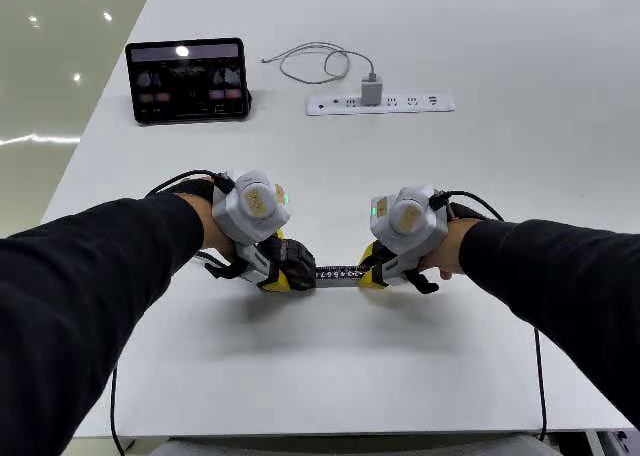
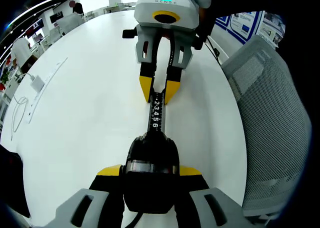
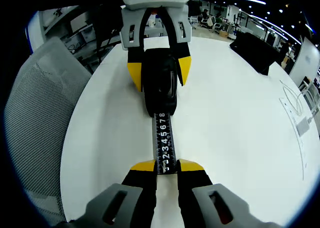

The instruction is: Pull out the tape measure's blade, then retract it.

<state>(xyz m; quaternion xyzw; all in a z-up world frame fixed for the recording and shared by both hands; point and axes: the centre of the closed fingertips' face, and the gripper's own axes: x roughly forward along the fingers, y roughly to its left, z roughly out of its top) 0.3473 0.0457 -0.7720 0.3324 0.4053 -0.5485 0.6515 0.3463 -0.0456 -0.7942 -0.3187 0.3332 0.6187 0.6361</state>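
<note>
The black tape measure case [image 1: 293, 263] rests near the front of the white table [image 1: 400, 156], and my left gripper [image 1: 283, 274] is shut on it, its yellow-tipped fingers on both sides of the case [image 2: 151, 164]. A short run of black blade with white numbers [image 1: 339, 273] sticks out to the right. My right gripper [image 1: 368, 274] is shut on the blade's end [image 3: 164, 160]. In the right gripper view the case [image 3: 160, 87] sits held by the left gripper [image 3: 158, 72]. In the left gripper view the right gripper [image 2: 158, 91] pinches the blade [image 2: 155, 114].
A tablet [image 1: 187, 79] stands at the back left. A white power strip [image 1: 380, 103] with a plugged charger and looped cable [image 1: 318, 62] lies at the back centre. A grey mesh chair [image 2: 267, 123] stands past the table's edge. Black cables trail from both grippers.
</note>
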